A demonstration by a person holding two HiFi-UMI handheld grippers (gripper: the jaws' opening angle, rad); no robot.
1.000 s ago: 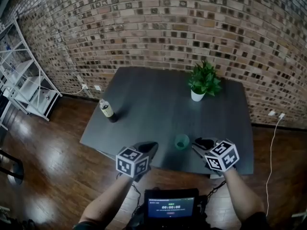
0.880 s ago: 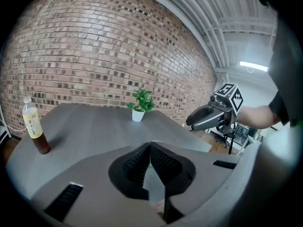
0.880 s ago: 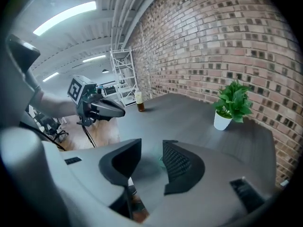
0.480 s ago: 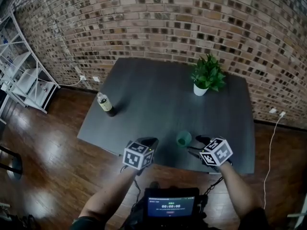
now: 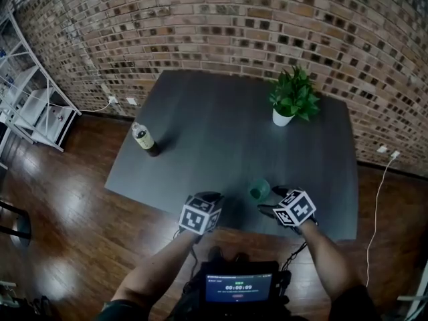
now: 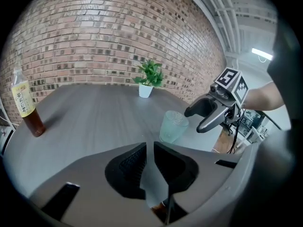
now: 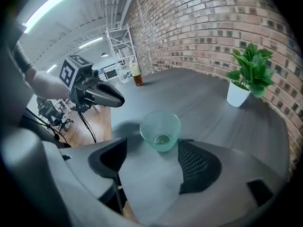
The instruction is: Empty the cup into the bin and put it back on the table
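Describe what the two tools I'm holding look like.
Left tool and right tool are alike: dark grey moulded bodies, rounded black jaws with ribbed pads, each topped by a white cube with black square markers. The forearms are bare.

We see a dark grey table [image 5: 221, 139] on a glossy wooden floor [image 5: 73, 199], with three things on its top, well apart from one another. A bottle [image 5: 143, 140] of brown liquid stands upright near the left edge. A potted plant [image 5: 291, 100] (leafy, in a white pot) stands toward the far right corner, and a translucent green cup [image 5: 259, 190] stands upright near the front edge.
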